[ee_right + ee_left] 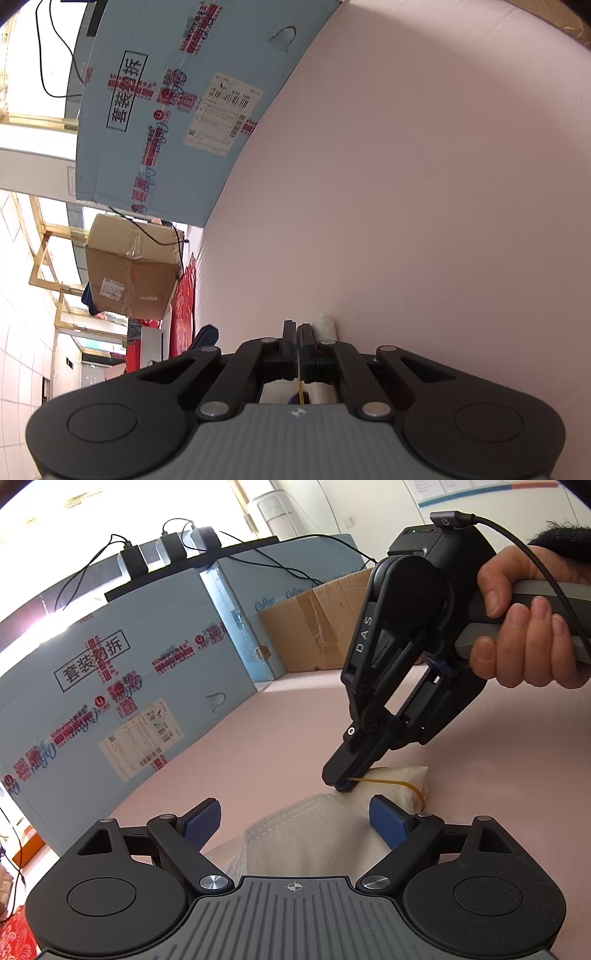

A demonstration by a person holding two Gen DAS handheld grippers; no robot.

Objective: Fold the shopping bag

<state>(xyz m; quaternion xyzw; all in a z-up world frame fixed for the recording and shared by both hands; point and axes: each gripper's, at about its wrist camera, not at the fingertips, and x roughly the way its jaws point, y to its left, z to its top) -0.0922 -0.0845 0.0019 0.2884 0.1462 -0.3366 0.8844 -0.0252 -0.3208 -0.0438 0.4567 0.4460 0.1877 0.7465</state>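
A folded white mesh shopping bag (pixel 317 834) lies on the pink table, its far rolled end (pixel 400 781) wrapped by a yellow rubber band (pixel 391 783). My left gripper (pixel 295 821) is open, its blue pads on either side of the bag's near part. My right gripper (pixel 341 784) points down at the bag's far end and is shut on the rubber band, stretching it sideways. In the right wrist view the right gripper (pixel 298 326) shows closed jaws with the yellow band (pixel 301 391) between them and a bit of white bag (pixel 325 325) beside the tips.
A large light-blue printed carton (pixel 110 686) stands along the left and back of the pink table (pixel 258 731). A brown cardboard box (pixel 314 627) stands at the back. Black chargers with cables (pixel 166 550) sit on top of the blue carton.
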